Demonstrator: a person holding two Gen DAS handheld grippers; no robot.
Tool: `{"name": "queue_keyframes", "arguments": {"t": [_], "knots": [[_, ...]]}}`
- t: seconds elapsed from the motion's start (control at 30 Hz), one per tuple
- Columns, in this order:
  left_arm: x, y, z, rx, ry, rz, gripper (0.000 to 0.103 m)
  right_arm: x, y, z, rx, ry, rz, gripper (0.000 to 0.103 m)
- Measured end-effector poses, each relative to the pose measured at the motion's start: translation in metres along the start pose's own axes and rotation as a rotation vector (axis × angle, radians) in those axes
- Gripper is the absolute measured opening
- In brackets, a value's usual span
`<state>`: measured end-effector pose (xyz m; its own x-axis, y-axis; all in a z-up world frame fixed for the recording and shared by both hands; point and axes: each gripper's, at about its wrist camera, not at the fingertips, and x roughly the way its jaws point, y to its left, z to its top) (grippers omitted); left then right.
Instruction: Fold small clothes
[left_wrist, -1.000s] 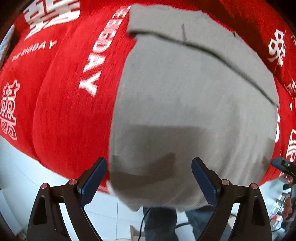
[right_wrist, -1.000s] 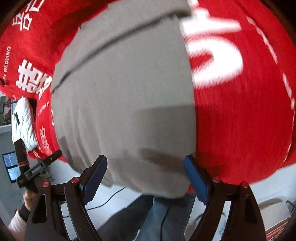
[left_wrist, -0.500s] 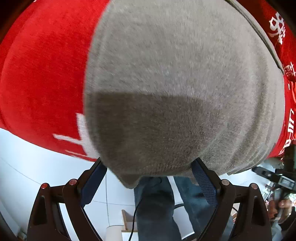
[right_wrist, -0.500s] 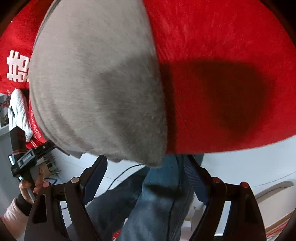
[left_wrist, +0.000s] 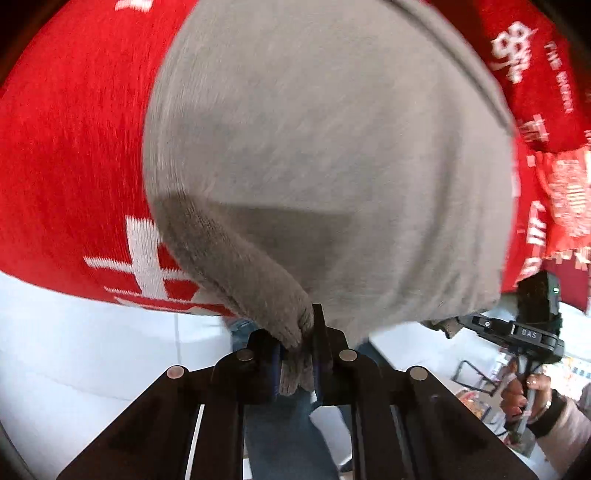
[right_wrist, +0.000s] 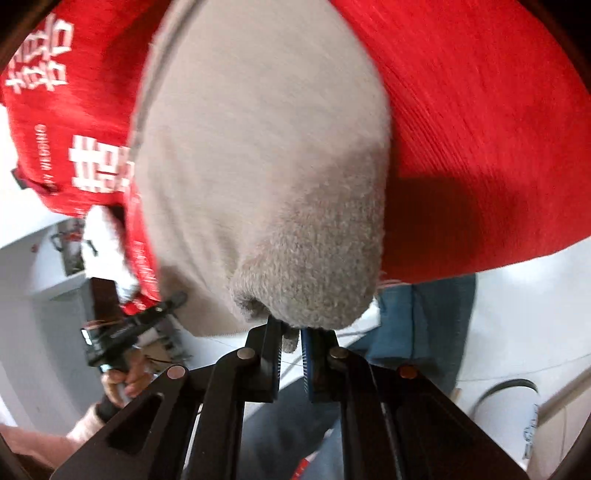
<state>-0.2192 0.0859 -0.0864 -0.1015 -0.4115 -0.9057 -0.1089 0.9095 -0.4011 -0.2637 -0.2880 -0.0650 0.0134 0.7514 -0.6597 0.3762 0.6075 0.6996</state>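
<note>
Both grippers have dropped onto the near edge of the grey knit garment (left_wrist: 325, 155) since a sec ago, jaws just closing. Left gripper (left_wrist: 297, 363): fingers pinching a bunched near-left corner. Right gripper (right_wrist: 291, 343): fingers pinching the near-right corner, a nub of knit showing between the blue pads. Garment lies flat on a red cloth (left_wrist: 70, 155) w/ white lettering, near edge hanging off the bench. Left view alone shows the right hand (left_wrist: 524, 391) on its handle; right view shows the left hand (right_wrist: 125, 376). Jeans (right_wrist: 428, 317) below. Knit is fuzzy; red cloth ribbed.
</note>
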Motion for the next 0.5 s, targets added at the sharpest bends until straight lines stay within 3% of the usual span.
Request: {"name": "queue_keyframes", "arguments": {"t": [0.17, 0.3, 0.43, 0.5], "knots": [[-0.038, -0.009, 0.009, 0.001, -0.066, -0.084, 0.015, -0.031, 0.037, 0.011, 0.0, -0.055, 0.119, 0.01], [-0.076, -0.015, 0.037, 0.004, -0.142, -0.144, 0.015, -0.046, 0.08, 0.024, -0.05, -0.116, 0.216, 0.006], [-0.112, -0.02, 0.07, 0.007, -0.225, -0.174, 0.014, -0.057, 0.108, 0.054, -0.088, -0.147, 0.251, 0.005], [-0.123, -0.024, 0.086, 0.017, -0.262, -0.179, 0.014, -0.056, 0.12, 0.074, -0.113, -0.135, 0.209, 0.005]]}}
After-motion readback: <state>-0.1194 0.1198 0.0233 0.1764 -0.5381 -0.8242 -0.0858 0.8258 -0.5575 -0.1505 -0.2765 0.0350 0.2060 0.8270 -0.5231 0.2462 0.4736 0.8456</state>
